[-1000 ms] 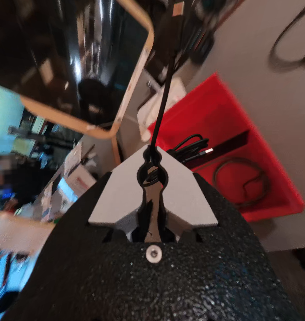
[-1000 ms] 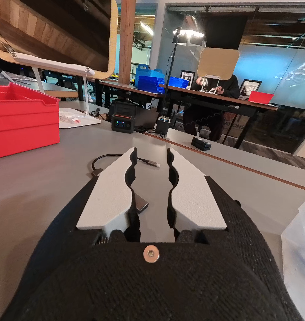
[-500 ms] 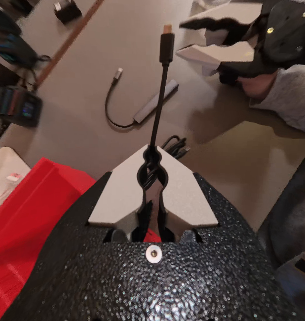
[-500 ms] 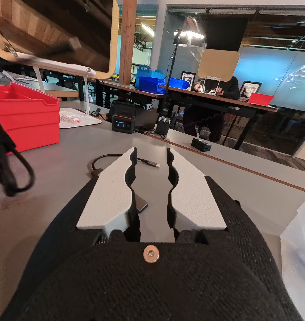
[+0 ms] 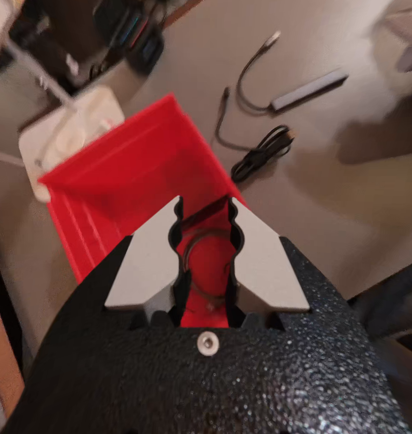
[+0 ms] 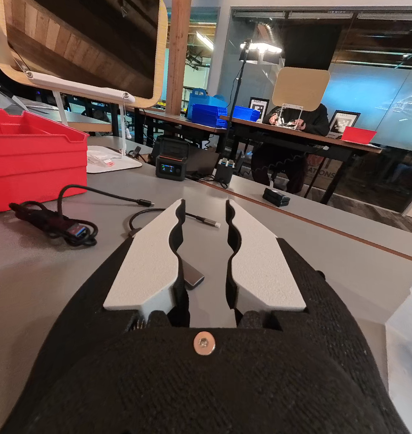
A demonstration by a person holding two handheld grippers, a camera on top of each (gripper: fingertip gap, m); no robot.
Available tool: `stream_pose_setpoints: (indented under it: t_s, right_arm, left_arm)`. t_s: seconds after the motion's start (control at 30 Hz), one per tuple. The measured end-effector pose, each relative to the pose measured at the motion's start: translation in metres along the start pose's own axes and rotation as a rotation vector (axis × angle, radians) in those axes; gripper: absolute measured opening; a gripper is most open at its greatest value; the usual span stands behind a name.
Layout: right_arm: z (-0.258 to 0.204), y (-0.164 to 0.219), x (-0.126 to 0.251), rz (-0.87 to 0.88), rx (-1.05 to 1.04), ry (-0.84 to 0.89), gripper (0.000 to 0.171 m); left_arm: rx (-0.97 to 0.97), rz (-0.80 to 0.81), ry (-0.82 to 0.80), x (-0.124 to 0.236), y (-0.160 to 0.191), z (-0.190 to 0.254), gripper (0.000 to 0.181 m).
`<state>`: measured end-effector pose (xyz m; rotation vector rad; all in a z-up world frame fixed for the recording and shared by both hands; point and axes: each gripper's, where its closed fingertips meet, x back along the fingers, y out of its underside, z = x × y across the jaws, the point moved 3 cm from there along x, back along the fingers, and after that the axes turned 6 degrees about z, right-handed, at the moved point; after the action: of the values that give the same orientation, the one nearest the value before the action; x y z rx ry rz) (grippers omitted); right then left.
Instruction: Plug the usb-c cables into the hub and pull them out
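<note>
My left gripper (image 5: 205, 204) is open and empty, hovering over the red bin (image 5: 139, 169). A thin dark cable (image 5: 195, 256) lies coiled in the bin below its fingers. A bundled black USB-C cable (image 5: 261, 152) lies on the grey table beside the bin; it also shows in the right wrist view (image 6: 57, 223), one plug end (image 6: 145, 202) stretched out. The grey hub (image 5: 308, 91) with its own short cable lies farther off. My right gripper (image 6: 205, 206) is open and empty, low over the hub (image 6: 192, 274), which shows between its fingers.
A white pad (image 5: 66, 131) lies behind the bin. A small black device with a screen (image 6: 171, 162), a charger block (image 6: 225, 170) and a flat black box (image 6: 276, 196) stand at the table's far edge. A white object (image 6: 404, 352) is at the right. A person sits at a far table.
My left gripper has opened and let go of the black cable, which now lies on the table by the bin. The left gripper has swung back over the red bin. The right gripper has stayed put.
</note>
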<state>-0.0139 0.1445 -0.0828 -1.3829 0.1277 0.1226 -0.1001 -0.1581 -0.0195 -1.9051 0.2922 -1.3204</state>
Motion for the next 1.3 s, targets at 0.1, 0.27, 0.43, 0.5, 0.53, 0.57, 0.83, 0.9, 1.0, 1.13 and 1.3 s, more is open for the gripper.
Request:
stream_pose_setpoints:
  t_s: [0.1, 0.27, 0.43, 0.5, 0.53, 0.57, 0.83, 0.9, 1.0, 1.13, 1.3]
  right_arm:
    - [-0.002, 0.0, -0.001, -0.002, 0.008, -0.008, 0.033]
    - [-0.001, 0.001, 0.0, -0.003, -0.002, -0.01, 0.033]
    - [-0.001, 0.0, -0.001, -0.002, 0.004, -0.014, 0.033]
    - [-0.002, 0.001, -0.001, -0.003, 0.008, -0.015, 0.033]
    - [-0.002, 0.001, -0.001, -0.003, 0.008, -0.016, 0.033]
    - [-0.001, 0.0, -0.001, -0.002, 0.007, -0.016, 0.033]
    - [-0.002, 0.0, -0.001, 0.001, 0.008, -0.019, 0.033]
    - [-0.002, 0.0, -0.001, 0.001, 0.007, -0.017, 0.033]
    - [-0.002, 0.0, -0.001, 0.001, 0.01, -0.016, 0.033]
    - [-0.001, 0.0, -0.001, 0.002, 0.005, -0.011, 0.033]
    - [0.001, -0.003, 0.0, 0.013, 0.004, 0.001, 0.033]
  left_arm:
    - [0.119, -0.194, -0.022, 0.0, 0.054, -0.022, 0.035]
    - [0.161, -0.432, -0.024, -0.024, 0.127, -0.035, 0.032]
    - [0.267, -0.408, 0.078, -0.042, 0.144, -0.038, 0.031]
    - [0.302, -0.411, 0.099, -0.045, 0.148, -0.039, 0.031]
    - [0.302, -0.419, 0.102, -0.046, 0.151, -0.039, 0.031]
    - [0.294, -0.431, 0.1, -0.048, 0.153, -0.039, 0.03]
    - [0.037, -0.528, -0.069, -0.038, 0.157, -0.041, 0.001]
    - [0.013, -0.468, -0.139, -0.025, 0.141, -0.045, 0.001]
    - [-0.054, -0.358, -0.281, 0.01, 0.103, -0.053, 0.001]
    - [-0.183, -0.139, -0.459, 0.066, 0.025, -0.054, 0.001]
    - [-0.287, 0.098, -0.364, 0.107, -0.074, -0.024, 0.001]
